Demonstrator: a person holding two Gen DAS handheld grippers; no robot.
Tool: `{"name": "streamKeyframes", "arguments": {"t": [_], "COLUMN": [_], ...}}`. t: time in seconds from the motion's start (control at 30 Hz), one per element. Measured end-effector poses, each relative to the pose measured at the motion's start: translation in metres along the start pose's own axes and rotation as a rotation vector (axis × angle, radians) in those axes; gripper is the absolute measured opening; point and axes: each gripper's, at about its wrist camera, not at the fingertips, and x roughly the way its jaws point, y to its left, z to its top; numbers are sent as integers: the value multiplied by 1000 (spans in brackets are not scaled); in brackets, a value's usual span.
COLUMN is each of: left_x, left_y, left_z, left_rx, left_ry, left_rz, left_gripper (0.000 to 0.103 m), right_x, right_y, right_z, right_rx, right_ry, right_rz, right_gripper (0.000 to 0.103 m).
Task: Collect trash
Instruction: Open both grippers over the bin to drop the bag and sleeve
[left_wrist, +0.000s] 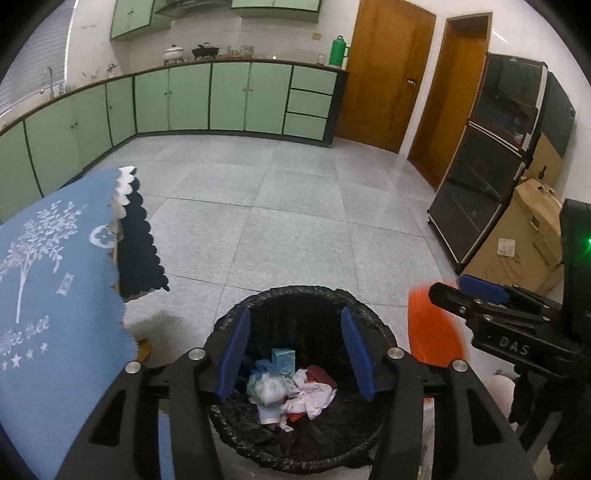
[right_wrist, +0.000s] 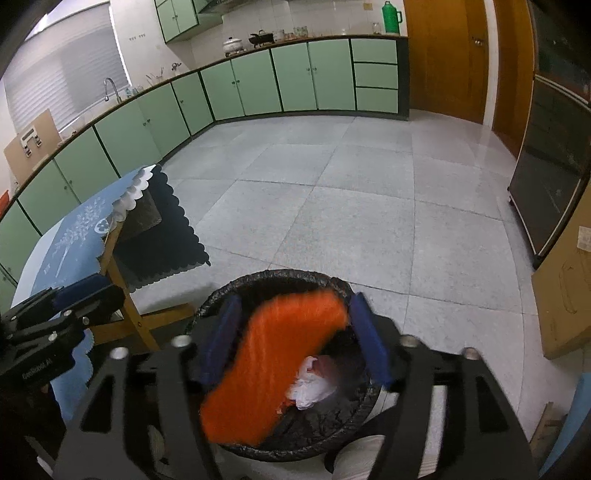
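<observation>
The flat, bright orange piece of trash (right_wrist: 273, 354), blurred in both views, sits between the blue pads of the right gripper (right_wrist: 295, 343), directly above the black-lined round trash bin (right_wrist: 332, 284). Whether those jaws clamp it or have just let go cannot be told; they stand fairly wide, and the piece looks nearer the pad at 9 o'clock. It is judged light and somewhat pliable, likely a wrapper or sponge, best pinched across its narrow width near one end.

The left gripper (left_wrist: 295, 354) hangs over the bin with its jaws spread, holding nothing. Below it lie crumpled white tissue (left_wrist: 310, 398), a small teal carton (left_wrist: 283, 360) and a clear plastic bag (left_wrist: 266, 387).

At 9 o'clock stands a wooden table under a blue tree-print tablecloth (left_wrist: 55, 277). The bin's bottom is largely hidden, and the orange piece's texture is unreadable.
</observation>
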Motion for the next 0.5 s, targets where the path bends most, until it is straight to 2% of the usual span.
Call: {"name": "streamKeyframes", "arguments": {"t": [0.1, 0.3, 0.5], "left_x": [-11, -42, -72], "left_y": [8, 21, 27], "left_z": [2, 5, 2], "left_rx": [-16, -35, -37], "left_ry": [-24, -79, -114], "left_rz": [14, 37, 45], "left_gripper": [59, 72, 77], "right_x": [-10, -36, -68], "right_y": [7, 15, 24], "right_z": [3, 13, 22], "right_rx": [-8, 7, -2], "right_ry": [-25, -66, -121], "right_rz": [11, 72, 98], "right_gripper": [86, 90, 91]}}
